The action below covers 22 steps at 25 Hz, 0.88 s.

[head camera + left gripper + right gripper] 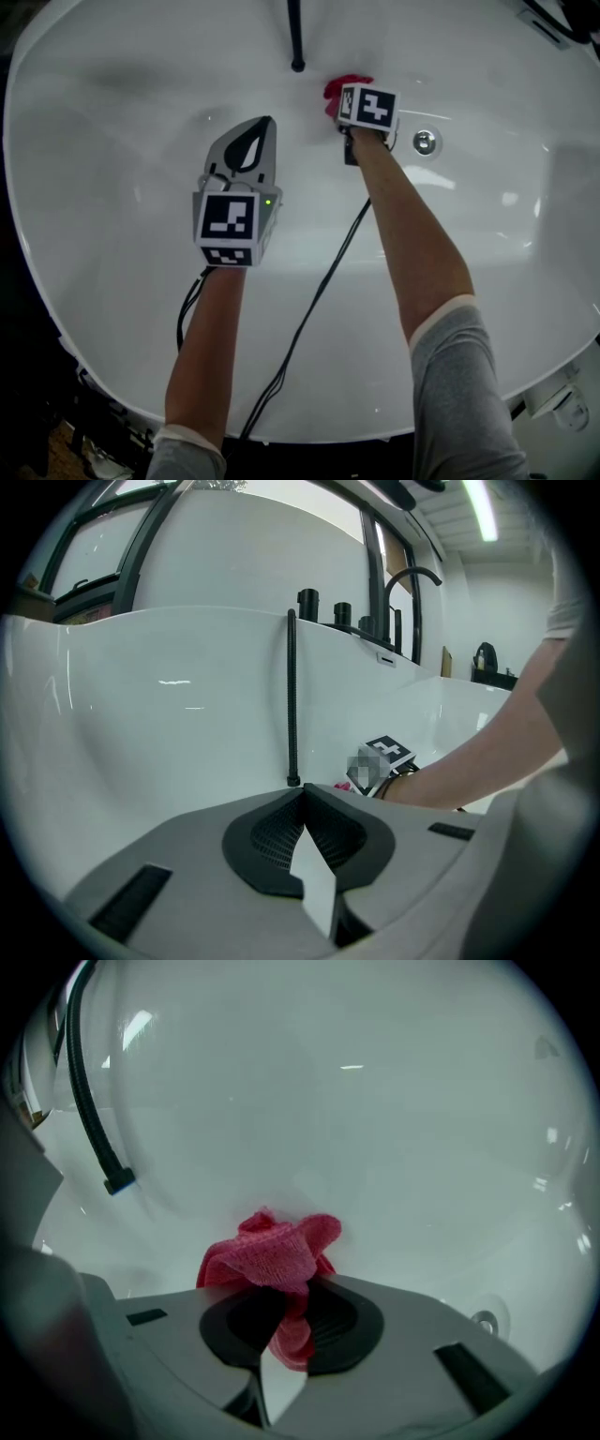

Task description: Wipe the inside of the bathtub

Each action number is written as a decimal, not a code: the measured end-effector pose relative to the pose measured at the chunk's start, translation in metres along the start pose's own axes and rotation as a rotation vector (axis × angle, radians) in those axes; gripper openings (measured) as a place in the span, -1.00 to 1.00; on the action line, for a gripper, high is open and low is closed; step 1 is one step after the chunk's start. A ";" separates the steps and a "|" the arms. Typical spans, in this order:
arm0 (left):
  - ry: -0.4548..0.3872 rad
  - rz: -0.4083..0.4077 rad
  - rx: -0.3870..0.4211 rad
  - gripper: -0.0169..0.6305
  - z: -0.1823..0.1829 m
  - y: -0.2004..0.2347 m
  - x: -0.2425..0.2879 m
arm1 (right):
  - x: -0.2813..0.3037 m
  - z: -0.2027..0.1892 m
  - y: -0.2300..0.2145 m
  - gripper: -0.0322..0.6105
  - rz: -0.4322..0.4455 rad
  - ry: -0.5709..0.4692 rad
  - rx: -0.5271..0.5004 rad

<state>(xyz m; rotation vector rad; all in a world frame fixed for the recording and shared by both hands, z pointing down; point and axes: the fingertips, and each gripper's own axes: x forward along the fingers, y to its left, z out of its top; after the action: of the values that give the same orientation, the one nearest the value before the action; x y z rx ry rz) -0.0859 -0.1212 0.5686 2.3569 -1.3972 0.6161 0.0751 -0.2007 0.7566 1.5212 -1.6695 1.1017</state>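
Well inside the white bathtub (112, 187), smooth wall spreads wide around the right gripper (292, 1288), which is clamped on a crumpled red cloth (272, 1251). The left gripper (302, 797) has its jaws together, holding nothing.

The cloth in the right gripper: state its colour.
The cloth is pinkish red, clearest in the right gripper view.

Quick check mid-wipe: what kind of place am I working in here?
Inside a white bathtub, probably in a showroom or workshop rather than a home bathroom: a black shower hose hangs down its wall, a black tap stands on the rim, and a strip light runs along the ceiling.
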 end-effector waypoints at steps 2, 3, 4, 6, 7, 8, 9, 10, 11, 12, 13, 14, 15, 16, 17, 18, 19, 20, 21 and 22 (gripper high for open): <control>-0.012 -0.003 0.006 -0.93 0.014 0.000 -0.004 | -0.014 0.012 0.006 -0.74 0.008 -0.012 -0.002; -0.018 -0.003 0.008 -0.93 0.022 0.000 -0.006 | -0.021 0.020 0.008 -0.74 0.013 -0.019 -0.005; -0.025 -0.003 0.009 -0.93 0.030 0.000 -0.007 | -0.028 0.027 0.011 -0.74 0.017 -0.025 -0.008; -0.033 -0.003 0.012 -0.93 0.047 -0.003 -0.012 | -0.046 0.043 0.017 -0.74 0.027 -0.036 -0.017; -0.036 -0.005 0.016 -0.93 0.056 -0.005 -0.016 | -0.055 0.051 0.021 -0.74 0.031 -0.040 -0.022; -0.040 -0.009 0.019 -0.93 0.065 -0.007 -0.021 | -0.066 0.059 0.025 -0.74 0.034 -0.046 -0.026; -0.043 -0.013 0.021 -0.93 0.073 -0.010 -0.027 | -0.077 0.067 0.030 -0.74 0.036 -0.051 -0.028; -0.047 -0.015 0.021 -0.93 0.081 -0.012 -0.033 | -0.088 0.075 0.034 -0.74 0.039 -0.057 -0.029; -0.051 -0.017 0.022 -0.93 0.088 -0.015 -0.040 | -0.098 0.084 0.039 -0.74 0.043 -0.063 -0.030; -0.055 -0.018 0.024 -0.93 0.096 -0.017 -0.046 | -0.108 0.093 0.043 -0.74 0.047 -0.068 -0.031; -0.060 -0.019 0.026 -0.93 0.103 -0.019 -0.052 | -0.118 0.102 0.046 -0.74 0.050 -0.074 -0.031; -0.065 -0.019 0.028 -0.93 0.111 -0.021 -0.057 | -0.128 0.111 0.048 -0.74 0.053 -0.082 -0.030; -0.072 -0.017 0.030 -0.93 0.119 -0.021 -0.062 | -0.137 0.122 0.049 -0.74 0.057 -0.093 -0.029; -0.077 -0.013 0.032 -0.93 0.126 -0.021 -0.068 | -0.147 0.132 0.051 -0.74 0.061 -0.104 -0.030; -0.082 -0.008 0.033 -0.93 0.132 -0.020 -0.074 | -0.156 0.141 0.054 -0.74 0.065 -0.113 -0.034; -0.085 -0.002 0.033 -0.93 0.138 -0.019 -0.080 | -0.165 0.150 0.057 -0.74 0.068 -0.120 -0.040; -0.088 0.003 0.032 -0.93 0.144 -0.018 -0.087 | -0.174 0.157 0.060 -0.74 0.070 -0.125 -0.047; -0.092 0.007 0.029 -0.93 0.149 -0.017 -0.093 | -0.182 0.163 0.062 -0.74 0.070 -0.131 -0.052; -0.096 0.011 0.026 -0.93 0.155 -0.017 -0.100 | -0.190 0.170 0.065 -0.74 0.070 -0.137 -0.055; -0.102 0.014 0.025 -0.93 0.161 -0.016 -0.105 | -0.198 0.176 0.067 -0.74 0.068 -0.146 -0.058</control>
<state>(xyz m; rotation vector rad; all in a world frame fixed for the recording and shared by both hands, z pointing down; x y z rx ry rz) -0.0847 -0.1141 0.3756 2.4306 -1.4585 0.5267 0.0542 -0.2640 0.4914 1.5499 -1.8483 0.9879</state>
